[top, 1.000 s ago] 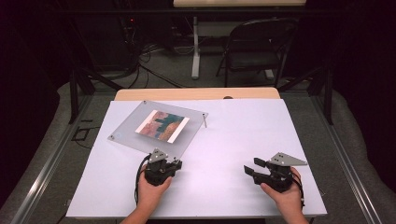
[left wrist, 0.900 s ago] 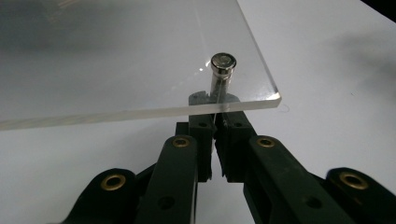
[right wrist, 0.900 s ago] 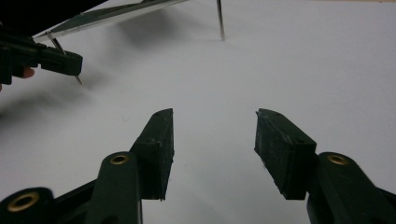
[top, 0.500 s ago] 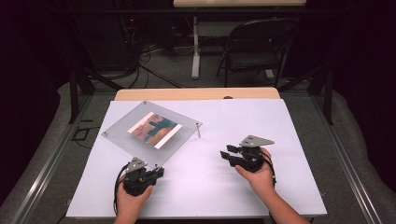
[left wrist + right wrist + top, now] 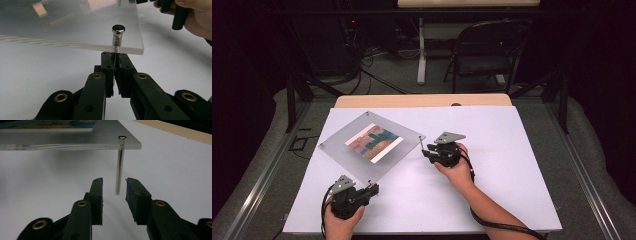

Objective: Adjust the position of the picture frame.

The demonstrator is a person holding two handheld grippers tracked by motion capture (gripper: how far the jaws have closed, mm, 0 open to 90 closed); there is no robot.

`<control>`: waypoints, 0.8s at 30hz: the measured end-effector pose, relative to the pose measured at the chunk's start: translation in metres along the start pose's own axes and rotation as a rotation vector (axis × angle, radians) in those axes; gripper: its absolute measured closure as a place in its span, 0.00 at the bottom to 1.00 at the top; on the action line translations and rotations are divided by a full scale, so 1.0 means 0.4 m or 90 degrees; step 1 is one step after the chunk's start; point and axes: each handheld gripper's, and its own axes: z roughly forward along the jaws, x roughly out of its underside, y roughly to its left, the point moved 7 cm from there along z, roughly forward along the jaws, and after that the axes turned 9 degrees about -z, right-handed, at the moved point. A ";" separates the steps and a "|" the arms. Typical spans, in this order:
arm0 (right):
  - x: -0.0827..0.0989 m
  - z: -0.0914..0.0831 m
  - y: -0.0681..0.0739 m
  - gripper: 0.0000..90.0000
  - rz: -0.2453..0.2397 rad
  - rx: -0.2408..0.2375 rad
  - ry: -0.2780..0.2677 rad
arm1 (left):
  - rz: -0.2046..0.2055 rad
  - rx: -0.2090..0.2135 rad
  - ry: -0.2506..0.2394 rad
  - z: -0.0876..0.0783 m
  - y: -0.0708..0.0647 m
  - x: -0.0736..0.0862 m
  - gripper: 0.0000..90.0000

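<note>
Right gripper view: steel leg (image 5: 119,170) stands between half-open, closing right gripper (image 5: 114,187) jaws, untouched; left gripper (image 5: 115,65) clamps another leg (image 5: 117,35).

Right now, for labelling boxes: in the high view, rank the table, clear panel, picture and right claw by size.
1. Table
2. Clear panel
3. Picture
4. Right claw, close to the picture in size, so that ranking is unsure.
</note>
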 end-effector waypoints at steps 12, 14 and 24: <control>-0.019 0.075 -0.010 0.85 0.026 -0.009 0.003 | 0.001 0.003 -0.006 -0.007 0.002 -0.004 0.95; -0.021 0.081 -0.011 0.88 0.029 -0.008 -0.001 | 0.002 0.003 -0.006 -0.006 0.001 -0.004 0.95; -0.025 0.080 -0.011 0.94 0.021 -0.010 0.002 | 0.008 0.003 -0.004 -0.003 0.001 -0.003 0.95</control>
